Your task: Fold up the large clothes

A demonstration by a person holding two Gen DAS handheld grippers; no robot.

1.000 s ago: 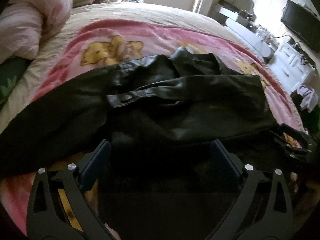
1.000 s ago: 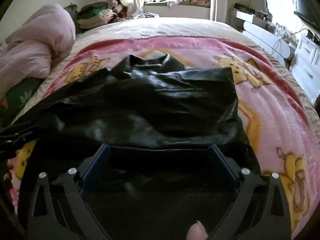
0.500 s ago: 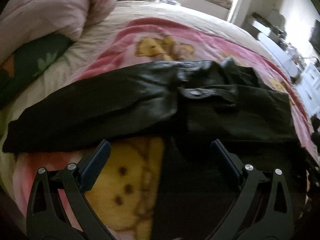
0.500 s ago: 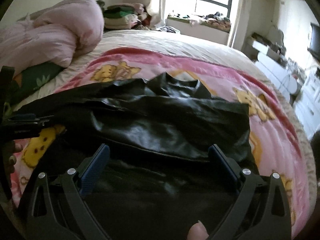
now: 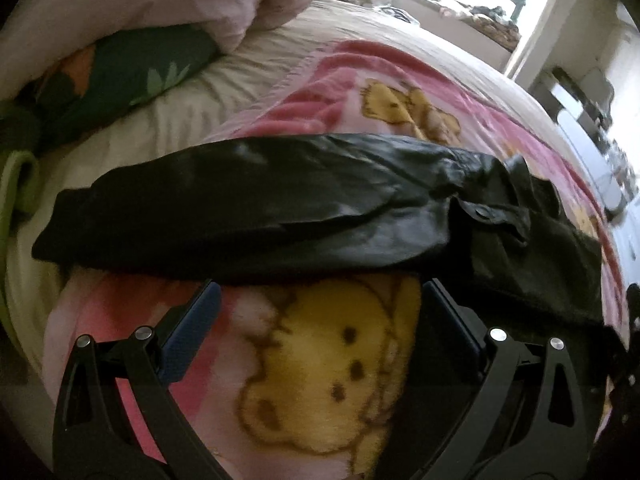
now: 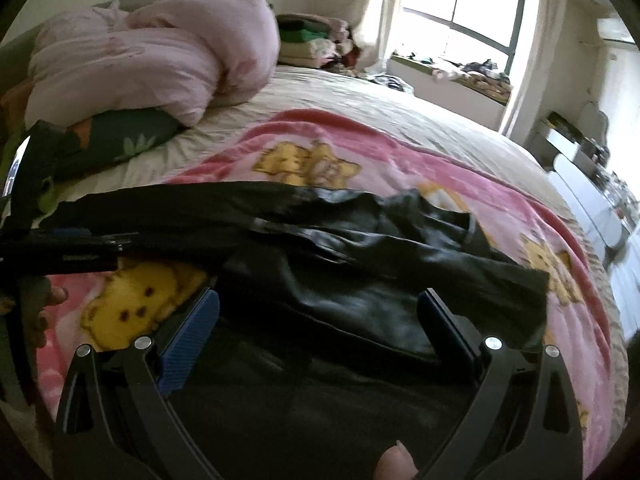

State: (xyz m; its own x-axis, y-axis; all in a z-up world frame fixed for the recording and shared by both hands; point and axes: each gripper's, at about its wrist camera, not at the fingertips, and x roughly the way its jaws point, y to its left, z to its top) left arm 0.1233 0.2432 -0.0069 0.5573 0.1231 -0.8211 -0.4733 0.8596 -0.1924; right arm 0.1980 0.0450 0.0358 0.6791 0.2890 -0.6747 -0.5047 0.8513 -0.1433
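A: Where is the garment placed, and how much of the fold can be judged as done?

B: A black leather jacket (image 5: 500,240) is spread across the pink cartoon blanket (image 5: 320,380) on the bed (image 6: 360,100). In the left wrist view its sleeve (image 5: 240,216) is stretched straight toward the left of the frame, and a snap tab (image 5: 486,213) is seen right of centre. In the right wrist view the body is seen doubled over in the centre, with the collar (image 6: 420,208) crumpled above it. The fold is judged to be only partly made: the long sleeve has not yet been brought in over the body.

A: How are the grippers held?

B: The left gripper (image 5: 320,304) is spread wide, nothing being grasped; yellow blanket print is seen between its jaws, just below the sleeve's edge. The right gripper (image 6: 318,312) is likewise parted and empty, poised over the jacket's lower part. The left tool is also caught at the left edge of the right wrist view, with a hand (image 6: 36,312) below it.

A: And what is left?

B: The sleeve would probably need to be folded across, then the bundle halved and smoothed. A pink duvet (image 6: 140,60) is heaped at upper left, well apart.
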